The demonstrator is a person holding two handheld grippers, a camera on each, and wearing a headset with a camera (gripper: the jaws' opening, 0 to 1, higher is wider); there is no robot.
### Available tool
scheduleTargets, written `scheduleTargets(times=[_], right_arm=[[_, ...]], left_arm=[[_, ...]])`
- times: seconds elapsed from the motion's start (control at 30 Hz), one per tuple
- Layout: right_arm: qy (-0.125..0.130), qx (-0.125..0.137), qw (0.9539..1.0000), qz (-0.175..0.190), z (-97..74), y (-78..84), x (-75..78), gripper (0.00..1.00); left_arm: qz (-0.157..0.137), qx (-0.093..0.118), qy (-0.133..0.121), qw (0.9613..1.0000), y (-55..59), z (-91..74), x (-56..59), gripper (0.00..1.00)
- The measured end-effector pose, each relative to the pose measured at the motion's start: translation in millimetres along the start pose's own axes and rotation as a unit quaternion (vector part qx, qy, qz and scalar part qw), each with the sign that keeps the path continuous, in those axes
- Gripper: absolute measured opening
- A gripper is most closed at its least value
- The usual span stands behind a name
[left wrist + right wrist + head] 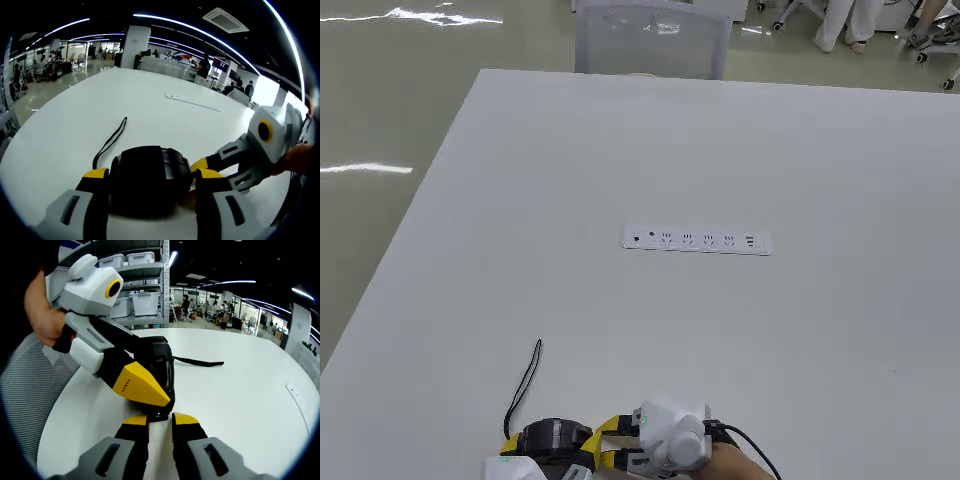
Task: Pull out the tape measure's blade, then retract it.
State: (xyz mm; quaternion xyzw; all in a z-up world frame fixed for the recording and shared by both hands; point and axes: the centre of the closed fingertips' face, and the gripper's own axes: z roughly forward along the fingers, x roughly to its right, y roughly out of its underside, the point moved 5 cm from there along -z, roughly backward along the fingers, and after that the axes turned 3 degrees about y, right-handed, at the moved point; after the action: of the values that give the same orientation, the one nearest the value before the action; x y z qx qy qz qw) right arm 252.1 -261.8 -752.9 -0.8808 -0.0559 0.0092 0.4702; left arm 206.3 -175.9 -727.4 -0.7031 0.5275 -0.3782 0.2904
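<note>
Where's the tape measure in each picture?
Head view: the tape measure sits at the bottom edge, left of the middle.
Left gripper view: the tape measure is low in the middle, big and black.
Right gripper view: the tape measure is near the middle.
Shared landmark: its black strap.

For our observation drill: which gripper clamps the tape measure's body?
The left gripper: its jaws straddle the black tape measure; the right gripper meets its edge, jaws together.
</note>
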Motion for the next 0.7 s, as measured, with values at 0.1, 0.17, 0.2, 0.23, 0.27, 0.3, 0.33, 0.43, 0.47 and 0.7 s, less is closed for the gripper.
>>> scheduleTargets(times=[0.1, 0.17, 0.2, 0.23, 0.27, 0.3, 0.33, 0.43, 0.47, 0.7], right_arm=[[0.001, -0.001, 1.0000, -0.002, -0.2, -0.6, 0.1, 0.17], [0.001, -0.002, 1.0000, -0.002, -0.7, -1.6, -0.2, 0.17], [0.002, -0.002, 1.0000, -0.002, -0.5, -0.7, 0.3, 0.17], [0.001, -0.002, 1.0000, 0.000, -0.4, -0.3, 0.4, 0.17], [0.001, -0.002, 1.0000, 0.000, -0.6, -0.5, 0.3, 0.17], [0.001, -0.002, 1.0000, -0.001, -0.8, -0.5, 0.4, 0.17], [0.002, -0.002, 1.0000, 0.001, -1.0, -1.0, 0.6, 0.18], [-0.002, -0.003, 1.0000, 0.003, -0.8, 0.6, 0.1, 0.20], [-0.004, -0.003, 1.0000, 0.001, -2.0, 0.9, -0.9, 0.20], [0.001, -0.010, 0.9999, 0.004, -10.6, 6.2, 1.5, 0.24]], left_arm=[[0.006, -0.001, 0.003, 1.0000, -1.2, -0.4, 0.6, 0.68], [0.012, 0.001, 0.005, 0.9999, -1.9, -0.3, 0.2, 0.68], [0.013, 0.001, 0.005, 0.9999, -2.2, -0.4, 0.2, 0.68], [0.015, 0.002, 0.006, 0.9999, -3.4, -1.0, 0.8, 0.68], [0.019, 0.002, 0.007, 0.9998, -4.5, -1.6, 1.3, 0.68], [0.021, 0.002, 0.008, 0.9998, -4.7, -1.5, 1.4, 0.68], [0.021, 0.003, 0.008, 0.9997, -4.9, -1.4, 1.3, 0.68], [0.020, 0.003, 0.010, 0.9998, -5.6, -1.8, 1.2, 0.68], [0.021, 0.004, 0.010, 0.9997, -5.6, -1.7, 0.6, 0.68], [0.026, 0.005, 0.012, 0.9996, -6.4, -3.0, 2.8, 0.68]])
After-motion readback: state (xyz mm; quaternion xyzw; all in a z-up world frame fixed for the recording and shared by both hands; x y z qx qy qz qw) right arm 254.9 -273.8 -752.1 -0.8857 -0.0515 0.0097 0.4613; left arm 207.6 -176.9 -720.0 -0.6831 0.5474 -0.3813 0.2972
